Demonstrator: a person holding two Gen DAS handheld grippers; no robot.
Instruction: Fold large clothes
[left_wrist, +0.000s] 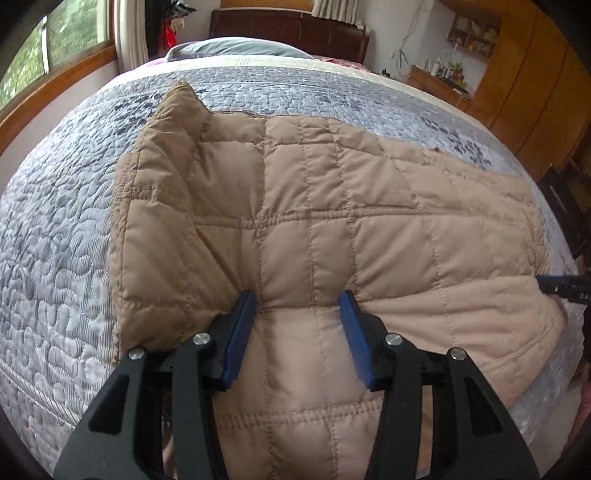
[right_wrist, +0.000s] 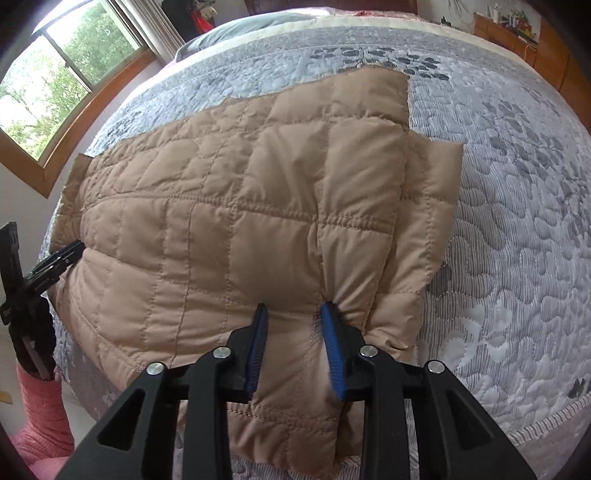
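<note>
Pointing steeply down, the left gripper and right gripper are each pinching the tan quilted jacket's near edge at 6 o'clock, fingers partly open around bunched fabric, on the bed.

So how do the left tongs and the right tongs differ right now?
The left tongs stand wider apart around a broad fold of the tan quilted jacket; the right tongs sit narrower, pinching a bunched fold. The left is near the jacket's left edge, the right near its right edge. Both have blue pads.

Bedroom with daylight coming in a wood-framed window, a bed under a grey quilted bedspread, dark headboard and wooden wardrobe alongside.
</note>
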